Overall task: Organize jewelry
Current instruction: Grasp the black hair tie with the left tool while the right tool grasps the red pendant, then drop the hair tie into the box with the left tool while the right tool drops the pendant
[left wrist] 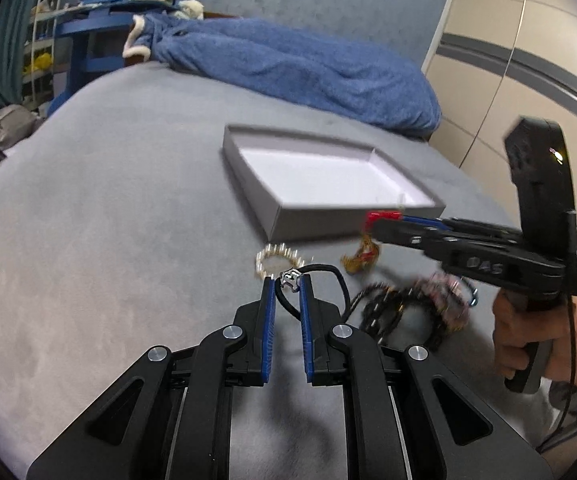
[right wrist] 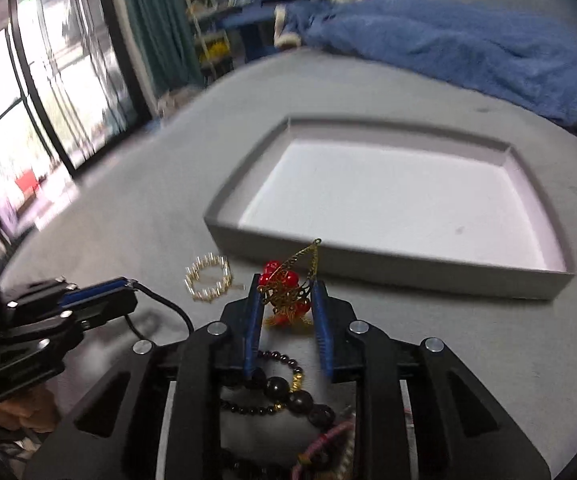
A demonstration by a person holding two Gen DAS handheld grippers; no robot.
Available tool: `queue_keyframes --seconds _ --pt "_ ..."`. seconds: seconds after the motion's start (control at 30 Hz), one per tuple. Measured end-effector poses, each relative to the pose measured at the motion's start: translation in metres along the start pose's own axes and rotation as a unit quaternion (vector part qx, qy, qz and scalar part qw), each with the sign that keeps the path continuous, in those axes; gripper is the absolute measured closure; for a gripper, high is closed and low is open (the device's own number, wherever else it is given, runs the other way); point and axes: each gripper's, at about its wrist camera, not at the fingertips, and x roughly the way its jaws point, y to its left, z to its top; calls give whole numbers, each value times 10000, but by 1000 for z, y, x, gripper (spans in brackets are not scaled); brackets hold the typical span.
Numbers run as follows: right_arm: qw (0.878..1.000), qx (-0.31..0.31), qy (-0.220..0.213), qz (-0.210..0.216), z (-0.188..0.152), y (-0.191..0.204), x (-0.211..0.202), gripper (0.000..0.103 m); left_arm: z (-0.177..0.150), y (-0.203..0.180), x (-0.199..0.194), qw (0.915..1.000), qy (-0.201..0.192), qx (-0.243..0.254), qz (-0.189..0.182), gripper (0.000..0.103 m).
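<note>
An empty grey box (left wrist: 328,176) with a white floor lies on the grey bed; it also shows in the right wrist view (right wrist: 400,200). My left gripper (left wrist: 287,282) is shut on a silver charm (left wrist: 291,279) on a black cord (left wrist: 328,280). My right gripper (right wrist: 286,286) is shut on a gold filigree ornament with red beads (right wrist: 288,284), lifted just before the box's near wall; from the left wrist view it hangs below the right gripper (left wrist: 362,258). A gold bead bracelet (left wrist: 276,262) lies on the bed, also in the right wrist view (right wrist: 208,276).
A pile of dark bead bracelets and a pink band (left wrist: 416,308) lies right of my left gripper, and under my right gripper (right wrist: 288,392). A blue blanket (left wrist: 308,68) lies behind the box. Wardrobe doors (left wrist: 508,60) stand at right, shelves (left wrist: 88,20) at far left.
</note>
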Motion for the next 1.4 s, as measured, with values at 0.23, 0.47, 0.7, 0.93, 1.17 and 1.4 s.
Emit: queue_keyframes --seconds 0.23,0.47,0.7,0.93,1.17,1.4 --pt "9955 481 -757 311 19 -33 -46 80 38 -17 -15 9991 -334 207 -186 90" --pt "9932 747 -845 283 32 -65 -59 80 71 -30 -7 9977 -486 356 -325 90" --pt "9925 836 -891 22 44 -78 -52 80 96 -39 22 9981 -458 380 -182 90" --pt "9897 645 -1250 -257 61 -79 -58 80 107 -35 64 9995 -199 198 120 90" --pt "9952 625 -113 -746 51 -97 10 80 95 -37 111 9973 484 359 422 90" --pt "9919 629 390 -1030 34 -106 34 71 84 -36 116 9939 698 604 598 68"
